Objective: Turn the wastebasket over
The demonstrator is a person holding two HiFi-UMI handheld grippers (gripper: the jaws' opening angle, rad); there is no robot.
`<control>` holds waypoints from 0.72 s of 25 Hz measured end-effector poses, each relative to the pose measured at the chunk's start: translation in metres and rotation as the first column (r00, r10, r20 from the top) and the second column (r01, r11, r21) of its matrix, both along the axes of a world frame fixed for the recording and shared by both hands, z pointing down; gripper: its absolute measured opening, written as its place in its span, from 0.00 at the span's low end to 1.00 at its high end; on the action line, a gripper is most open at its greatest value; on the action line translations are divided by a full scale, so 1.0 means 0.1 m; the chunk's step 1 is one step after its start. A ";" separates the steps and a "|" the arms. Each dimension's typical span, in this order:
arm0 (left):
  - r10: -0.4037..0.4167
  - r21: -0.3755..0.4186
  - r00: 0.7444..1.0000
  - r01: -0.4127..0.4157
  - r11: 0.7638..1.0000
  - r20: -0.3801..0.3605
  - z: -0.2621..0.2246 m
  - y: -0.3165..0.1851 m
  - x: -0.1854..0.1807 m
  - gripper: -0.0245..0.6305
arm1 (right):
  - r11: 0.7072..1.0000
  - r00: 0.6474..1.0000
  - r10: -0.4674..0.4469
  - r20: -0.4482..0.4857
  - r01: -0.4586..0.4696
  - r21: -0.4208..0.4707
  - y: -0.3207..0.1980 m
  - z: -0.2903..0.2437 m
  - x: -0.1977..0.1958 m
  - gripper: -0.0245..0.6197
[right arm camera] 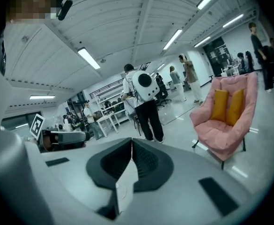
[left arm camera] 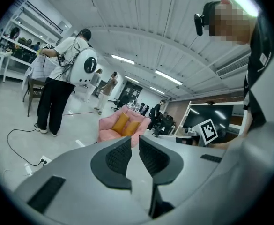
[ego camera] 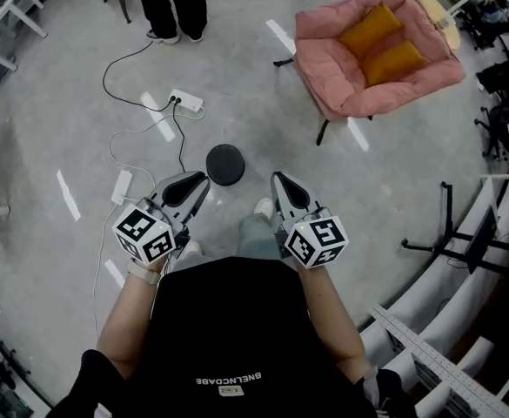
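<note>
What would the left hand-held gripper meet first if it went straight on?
Probably the pink armchair, seen straight beyond the left hand-held gripper; the way between looks free, though depth is unclear.

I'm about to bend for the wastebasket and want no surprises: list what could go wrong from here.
1. The right gripper has its jaws shut, and the left gripper has its jaws only a crack apart, with nothing between them. Neither could likely take the rim of the wastebasket without opening first.
2. A black cable and a white power strip lie on the floor close to the wastebasket. A tipped basket or a foot might snag them.
</note>
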State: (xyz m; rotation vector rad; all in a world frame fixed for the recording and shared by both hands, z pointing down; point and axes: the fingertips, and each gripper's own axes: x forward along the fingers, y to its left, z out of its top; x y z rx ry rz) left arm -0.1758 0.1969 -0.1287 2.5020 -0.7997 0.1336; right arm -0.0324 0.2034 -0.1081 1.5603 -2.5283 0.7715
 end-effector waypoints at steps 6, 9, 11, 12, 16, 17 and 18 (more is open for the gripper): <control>-0.131 -0.045 0.990 0.134 0.990 0.048 0.14 -0.37 0.14 0.10 | 0.992 0.993 -0.111 0.031 0.113 -0.063 -0.47 0.23 0.22 0.06; -0.164 -0.082 0.984 0.170 0.982 0.075 0.30 -0.42 0.08 0.12 | 0.984 0.991 -0.134 0.028 0.136 -0.110 -0.57 0.39 0.22 0.06; -0.176 -0.113 0.981 0.185 0.976 0.085 0.45 -0.44 0.02 0.13 | 0.978 0.989 -0.147 0.020 0.148 -0.146 -0.58 0.53 0.18 0.06; -0.179 -0.132 0.980 0.190 0.973 0.088 0.55 -0.45 -0.02 0.14 | 0.974 0.988 -0.155 0.014 0.155 -0.165 -0.59 0.61 0.15 0.06; -0.164 -0.216 0.980 0.186 0.959 0.113 1.04 -0.58 -0.17 0.19 | 0.958 0.983 -0.179 -0.035 0.166 -0.234 -0.72 1.02 0.06 0.06; -0.159 -0.237 0.980 0.183 0.954 0.119 1.17 -0.62 -0.20 0.20 | 0.955 0.983 -0.179 -0.048 0.162 -0.249 -0.77 1.14 0.05 0.06; -0.154 -0.256 0.980 0.182 0.949 0.123 1.30 -0.65 -0.24 0.21 | 0.952 0.982 -0.177 -0.057 0.156 -0.264 -0.81 1.25 0.04 0.06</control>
